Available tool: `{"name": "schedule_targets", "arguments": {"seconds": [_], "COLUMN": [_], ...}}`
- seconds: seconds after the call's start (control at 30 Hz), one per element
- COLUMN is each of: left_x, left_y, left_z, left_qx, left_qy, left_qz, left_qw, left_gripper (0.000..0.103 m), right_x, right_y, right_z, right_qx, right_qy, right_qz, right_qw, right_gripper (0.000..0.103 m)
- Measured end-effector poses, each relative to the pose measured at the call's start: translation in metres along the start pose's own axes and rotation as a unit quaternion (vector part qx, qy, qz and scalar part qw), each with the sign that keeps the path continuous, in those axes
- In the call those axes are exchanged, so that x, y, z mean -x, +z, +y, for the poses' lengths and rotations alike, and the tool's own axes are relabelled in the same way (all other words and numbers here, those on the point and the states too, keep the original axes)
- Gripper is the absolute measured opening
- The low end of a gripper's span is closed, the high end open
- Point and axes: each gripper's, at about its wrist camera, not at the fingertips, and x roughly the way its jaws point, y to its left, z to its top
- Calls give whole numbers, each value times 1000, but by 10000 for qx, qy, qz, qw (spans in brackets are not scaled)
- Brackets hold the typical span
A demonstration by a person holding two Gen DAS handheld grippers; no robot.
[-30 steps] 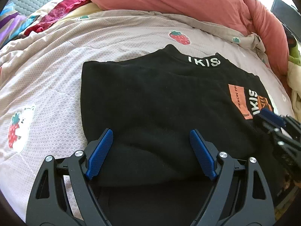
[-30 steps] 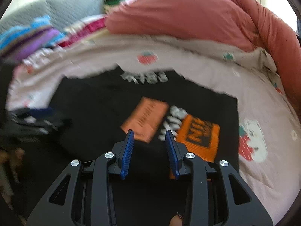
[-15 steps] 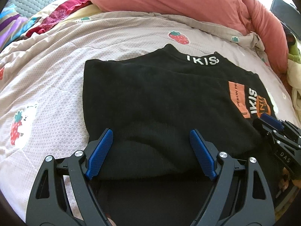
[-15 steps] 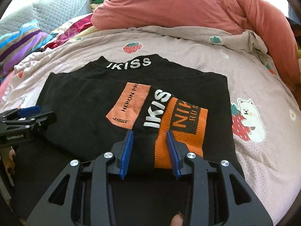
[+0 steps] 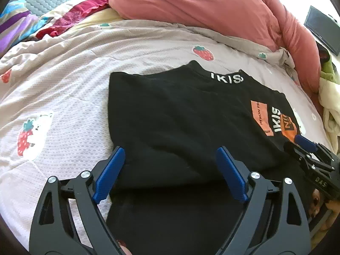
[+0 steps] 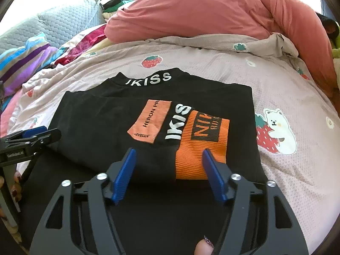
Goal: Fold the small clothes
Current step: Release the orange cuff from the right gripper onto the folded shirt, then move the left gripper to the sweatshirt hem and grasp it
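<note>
One folded black top point(image 6: 119, 125), collar pointing away.

bedroom | strawberry-print bedsheet point(image 6: 286, 89) | pink duvet point(image 6: 201, 10) | quilted pillow point(image 6: 63, 23)

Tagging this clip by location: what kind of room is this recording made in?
Most likely a bedroom. The black top lies on a bed sheet printed with strawberries and bears, a bunched pink duvet sits behind it, and a quilted grey pillow with more bedding is at the far left.
</note>
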Motion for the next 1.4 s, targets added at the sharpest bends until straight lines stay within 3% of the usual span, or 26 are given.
{"name": "schedule_targets", "arguments": {"seconds": [0.1, 0.27, 0.63, 0.8, 1.07, 1.4], "left_x": [5, 18, 50, 65, 82, 105], "left_y": [1, 2, -16, -25, -45, -69], "left_z": [3, 11, 34, 28, 25, 39], "left_qx": [47, 155, 467, 254, 41, 296], "left_qy": [8, 91, 169, 565, 765, 533], "left_qz": [-62, -225, -438, -615, -618, -472], "left_qw": [10000, 9996, 9978, 9962, 9951, 9970], "left_gripper": [93, 93, 93, 93, 93, 93], "right_x": [4, 17, 41, 51, 72, 95], "right_y": [1, 2, -6, -11, -18, -29], "right_z": [-4, -10, -18, -21, -26, -34], "right_qx": [-99, -154, -159, -163, -141, -147], "right_qy": [41, 40, 19, 22, -17, 4], "right_qz": [-44, -207, -342, -372, -482, -592], "right_qw": [9999, 9997, 9993, 9992, 9987, 9981], "right_gripper": [79, 85, 86, 87, 87, 87]}}
